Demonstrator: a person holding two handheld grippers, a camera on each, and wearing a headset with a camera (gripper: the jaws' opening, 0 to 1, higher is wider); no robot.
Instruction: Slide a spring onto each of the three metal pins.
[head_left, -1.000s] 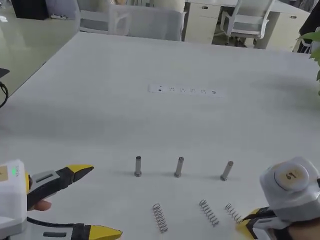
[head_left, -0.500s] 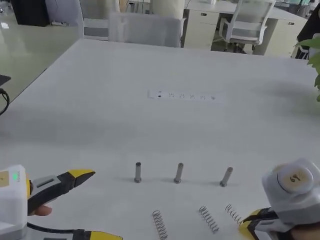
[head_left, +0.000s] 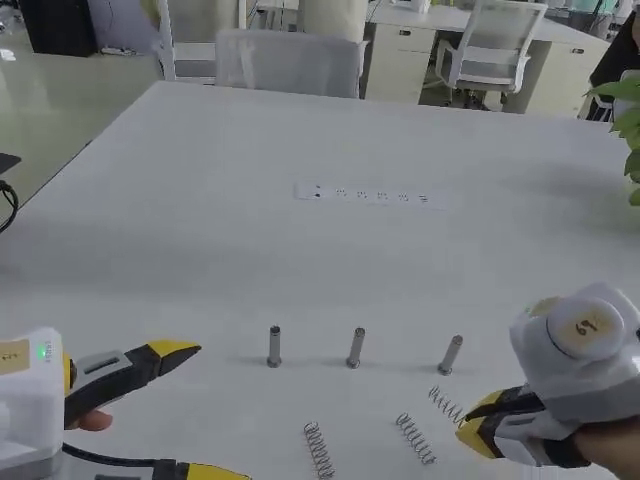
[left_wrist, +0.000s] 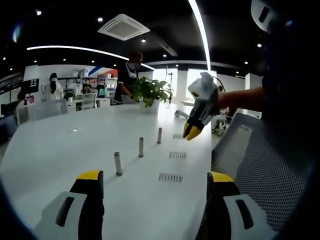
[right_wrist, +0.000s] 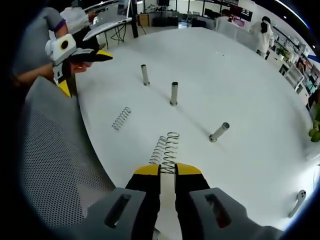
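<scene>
Alignment counts: right gripper (right_wrist: 167, 168), clenched on one spring (right_wrist: 172, 148), should bring its open coil squarely over the rightmost pin (head_left: 451, 355) before sliding down, while left gripper (head_left: 210, 410) waits with jaws spread.

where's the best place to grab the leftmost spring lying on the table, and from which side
I'd take the leftmost spring near its end closest to you, coming from above with the fingers across its width. It lies flat on the table, roughly lengthwise toward the pins, so this leaves the far end open to slide on.
</scene>
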